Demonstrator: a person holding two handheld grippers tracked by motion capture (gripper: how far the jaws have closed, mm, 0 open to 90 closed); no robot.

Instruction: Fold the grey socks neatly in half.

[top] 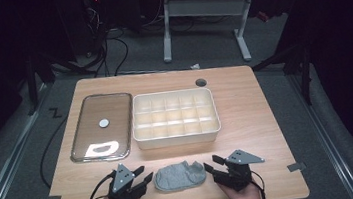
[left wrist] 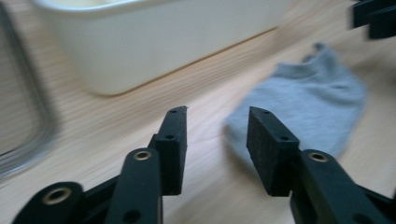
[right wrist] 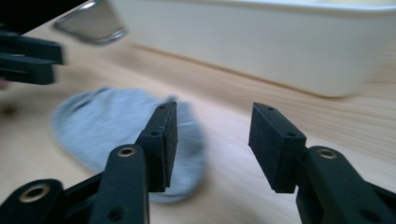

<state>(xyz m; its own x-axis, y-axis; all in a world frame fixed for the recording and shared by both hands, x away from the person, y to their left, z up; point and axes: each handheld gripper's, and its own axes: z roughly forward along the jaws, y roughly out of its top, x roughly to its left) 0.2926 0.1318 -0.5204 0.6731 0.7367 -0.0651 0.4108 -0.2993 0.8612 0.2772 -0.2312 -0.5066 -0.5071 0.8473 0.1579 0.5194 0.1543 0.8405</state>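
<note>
Left gripper [top: 145, 177] and right gripper [top: 210, 167], each with jaws spread and gripping nothing, rest near the front edge of the wooden table [top: 257, 115], pointing inward at one another. Between them lies a grey ankle sock [top: 179, 175], flat on the tabletop, just beside both sets of jaws but touched by neither. Behind the sock stands a cream compartment box [top: 175, 118], at mid-table; to its left lies a clear lid [top: 101, 126] with a metal rim.
</note>
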